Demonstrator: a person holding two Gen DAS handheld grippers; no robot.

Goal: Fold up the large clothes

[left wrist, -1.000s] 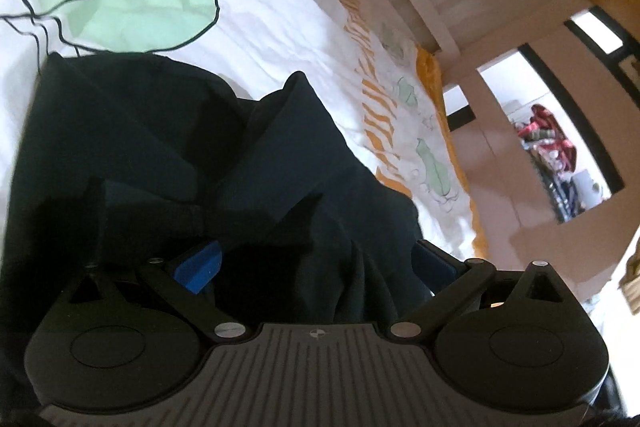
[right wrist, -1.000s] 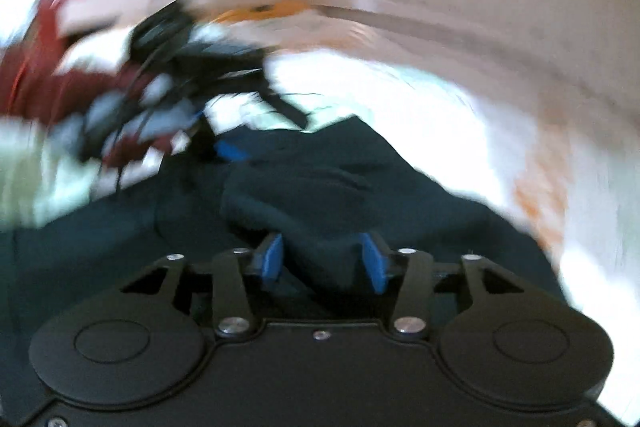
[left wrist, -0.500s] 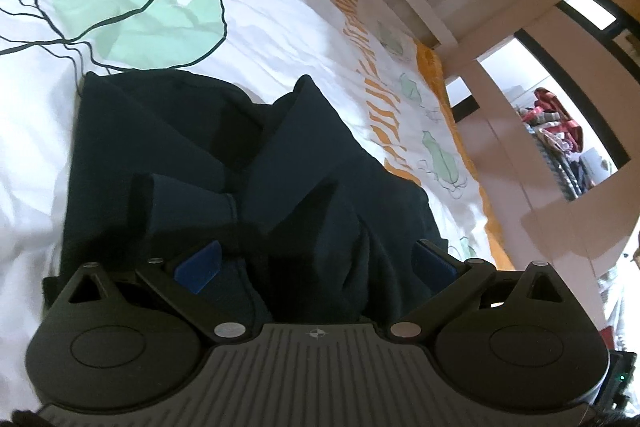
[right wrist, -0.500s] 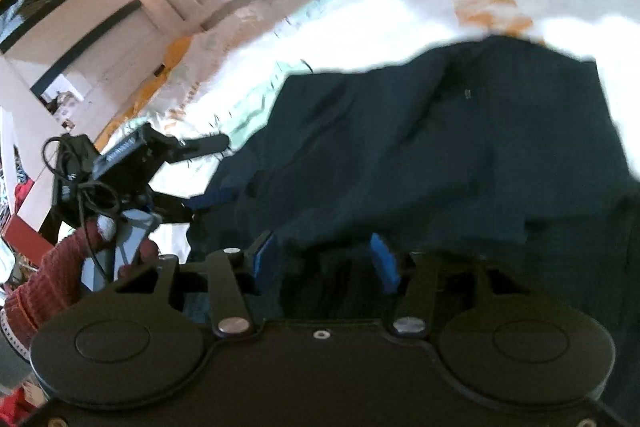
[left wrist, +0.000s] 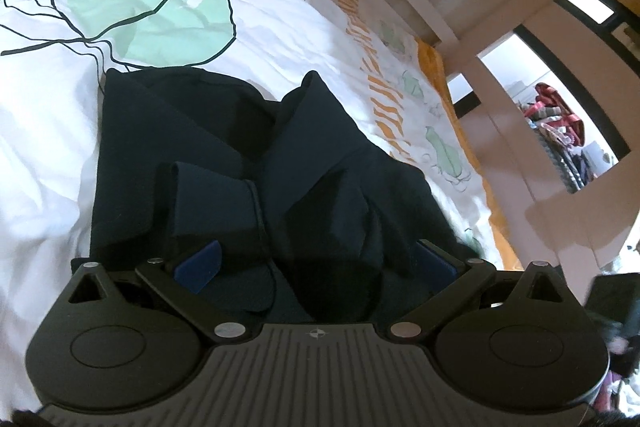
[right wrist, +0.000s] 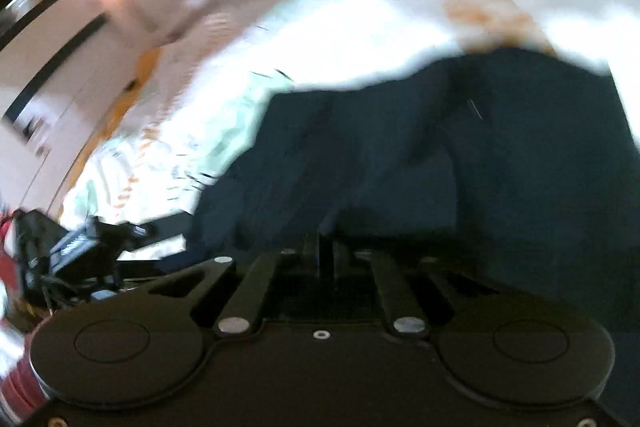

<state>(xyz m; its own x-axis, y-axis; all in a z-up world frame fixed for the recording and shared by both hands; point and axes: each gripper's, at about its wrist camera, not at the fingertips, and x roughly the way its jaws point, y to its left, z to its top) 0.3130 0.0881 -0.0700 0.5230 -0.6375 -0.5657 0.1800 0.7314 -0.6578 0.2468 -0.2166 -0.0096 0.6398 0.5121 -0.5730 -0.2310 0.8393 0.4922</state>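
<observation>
Evidently mid-fold: dark garment [left wrist: 224,155] lies bunched on the leaf-print bed [left wrist: 48,155], left gripper [left wrist: 316,263] fingers spread wide above it, right gripper [right wrist: 320,251] fingers pinched together, likely gripping an edge to carry over.

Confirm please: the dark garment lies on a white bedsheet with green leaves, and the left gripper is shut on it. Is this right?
Not fully. The left gripper is open: the left wrist view shows its blue pads wide apart over the dark garment. The rest holds: the garment lies on the white bedsheet with green leaves.
</observation>
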